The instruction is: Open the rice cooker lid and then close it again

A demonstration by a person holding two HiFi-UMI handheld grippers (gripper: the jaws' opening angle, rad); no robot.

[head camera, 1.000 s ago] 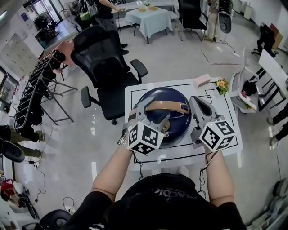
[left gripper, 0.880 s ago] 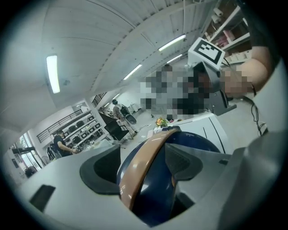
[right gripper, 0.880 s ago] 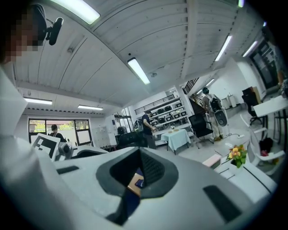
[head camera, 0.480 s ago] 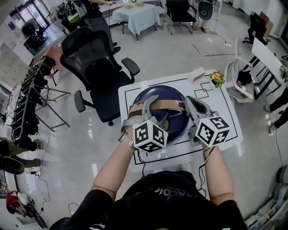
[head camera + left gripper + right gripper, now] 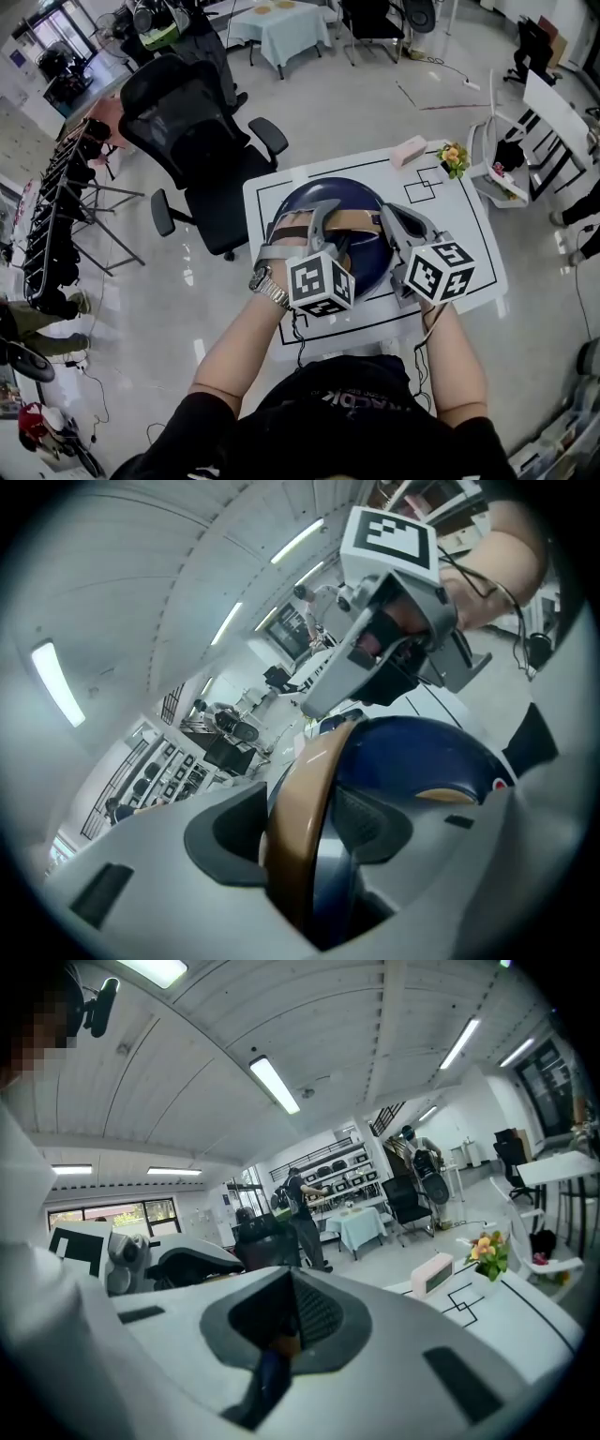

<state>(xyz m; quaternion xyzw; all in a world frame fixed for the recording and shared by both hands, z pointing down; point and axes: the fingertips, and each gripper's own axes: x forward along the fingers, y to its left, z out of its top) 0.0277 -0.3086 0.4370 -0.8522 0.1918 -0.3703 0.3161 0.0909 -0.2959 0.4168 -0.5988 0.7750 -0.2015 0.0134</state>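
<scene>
The dark blue rice cooker (image 5: 349,194) sits in the middle of the white surface (image 5: 461,246), its domed lid (image 5: 422,757) down. The left tongs (image 5: 305,221) are closing round the tan carry handle (image 5: 295,822), which stands between the pads without being squeezed yet. The right tongs (image 5: 395,223) are closed and empty, hovering just beside the cooker's right flank.

The shell looks glossy, hard and rounded, so I'd expect the pads to slip on it. The handle is a stiff, narrow band and looks the better hold, though it probably pivots and may lift the whole heavy cooker, not just the lid. Whether a latch needs releasing first, I cannot tell.
</scene>
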